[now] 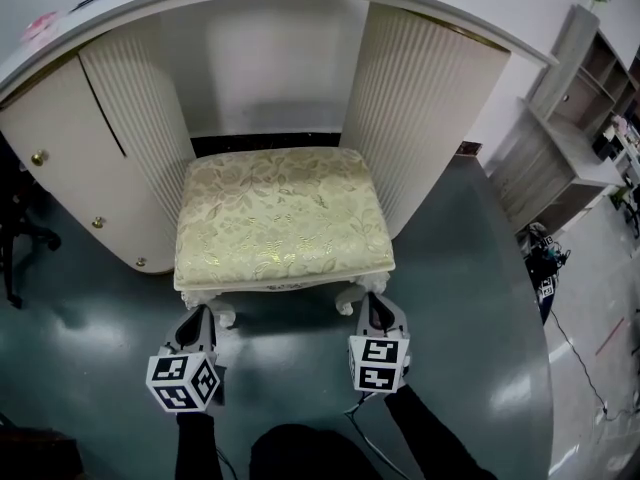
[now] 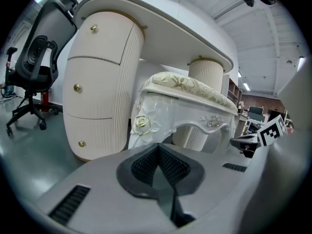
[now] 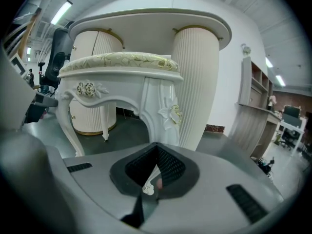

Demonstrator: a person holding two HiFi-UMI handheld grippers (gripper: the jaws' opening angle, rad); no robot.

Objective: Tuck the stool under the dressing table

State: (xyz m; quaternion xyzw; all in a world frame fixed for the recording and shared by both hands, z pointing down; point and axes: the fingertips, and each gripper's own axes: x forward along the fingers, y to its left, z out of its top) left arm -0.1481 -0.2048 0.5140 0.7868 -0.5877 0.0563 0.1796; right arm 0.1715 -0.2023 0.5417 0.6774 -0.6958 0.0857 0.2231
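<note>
We found the stool blocking the centre bay between upper-left pedestal and upper-right pedestal, barely a gap either side; floor lay open at lower right.

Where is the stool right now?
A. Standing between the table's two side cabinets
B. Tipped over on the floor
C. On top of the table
A: the stool stands upright between the two ribbed cabinets of the dressing table, with its front legs poking out.
</note>
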